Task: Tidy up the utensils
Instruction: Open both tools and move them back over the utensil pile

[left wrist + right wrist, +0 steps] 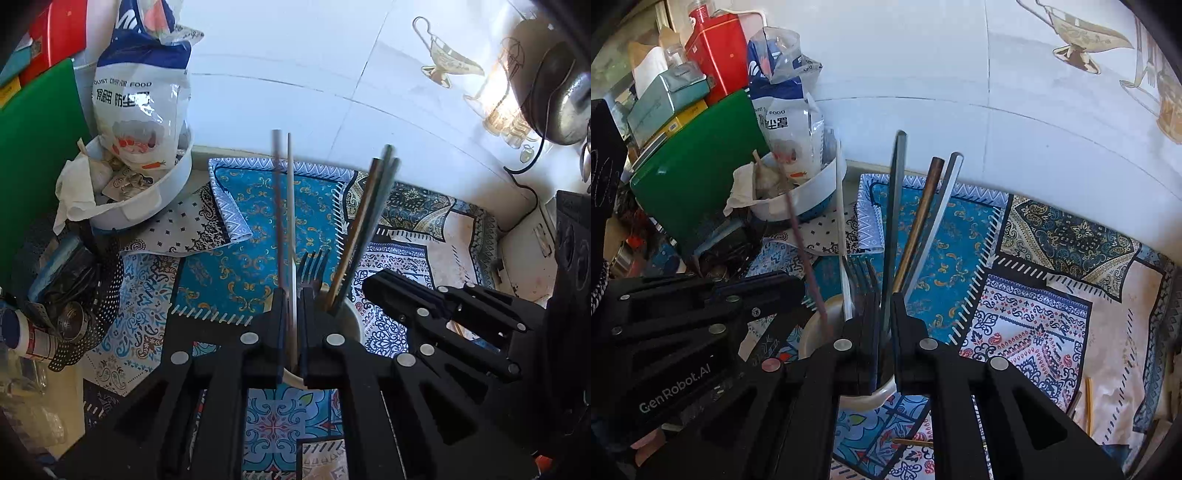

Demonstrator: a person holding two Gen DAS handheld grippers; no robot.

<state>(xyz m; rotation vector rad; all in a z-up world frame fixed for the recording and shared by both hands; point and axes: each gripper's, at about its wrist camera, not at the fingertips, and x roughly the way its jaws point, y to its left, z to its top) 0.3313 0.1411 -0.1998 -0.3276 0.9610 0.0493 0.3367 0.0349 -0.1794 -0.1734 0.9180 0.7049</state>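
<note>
A white cup [820, 332] stands on the patterned cloth and holds a dark fork [314, 266] and several chopsticks [369, 221]. My left gripper [293, 306] is shut on two chopsticks [290, 221], one white and one dark, upright over the cup [354, 321]. My right gripper [886, 317] is shut on a dark grey chopstick [897, 221] standing in the cup beside a brown and a white one [923, 229]. The right gripper [443, 310] also shows in the left view, at right of the cup. The left gripper [746, 295] shows at left in the right view.
A white bowl [147, 206] with a food bag [144, 99] stands back left, next to a green board [33, 162]. A perforated black basket [92, 302] with jars is at left. Loose chopsticks [1089, 402] lie on the cloth [1034, 314] at right. A tiled wall [314, 55] is behind.
</note>
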